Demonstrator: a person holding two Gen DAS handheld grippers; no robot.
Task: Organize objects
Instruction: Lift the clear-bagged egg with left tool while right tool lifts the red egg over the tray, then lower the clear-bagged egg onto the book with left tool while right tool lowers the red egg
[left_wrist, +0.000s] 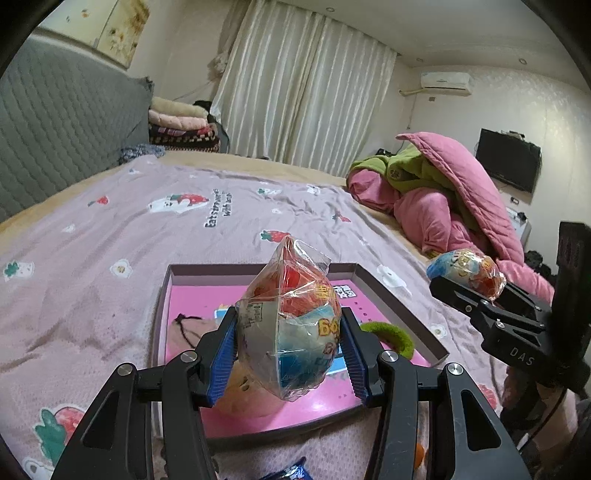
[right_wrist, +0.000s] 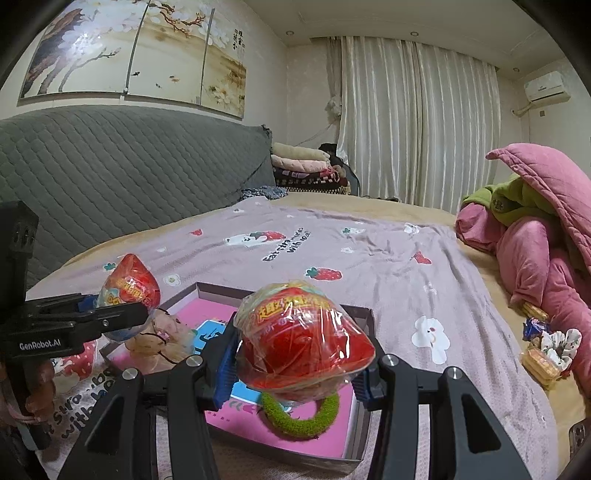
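My left gripper (left_wrist: 291, 354) is shut on a plastic-wrapped toy egg (left_wrist: 291, 325), red and blue, held above the pink-bottomed box (left_wrist: 258, 270). My right gripper (right_wrist: 295, 365) is shut on a second wrapped toy egg (right_wrist: 303, 339), red on top, also above the box (right_wrist: 280, 291). Each gripper shows in the other's view: the right one with its egg (left_wrist: 469, 271) at the right, the left one with its egg (right_wrist: 131, 288) at the left. A green fuzzy ring (right_wrist: 301, 419) and a small pink pouch (left_wrist: 188, 332) lie in the box.
The box sits on a lilac strawberry-print blanket (left_wrist: 110, 236) on the bed. A pink and green quilt heap (left_wrist: 443, 195) lies at the right. Loose snack packets and a scrunchie (right_wrist: 546, 347) lie beside the heap. A grey headboard (right_wrist: 129, 170) stands behind.
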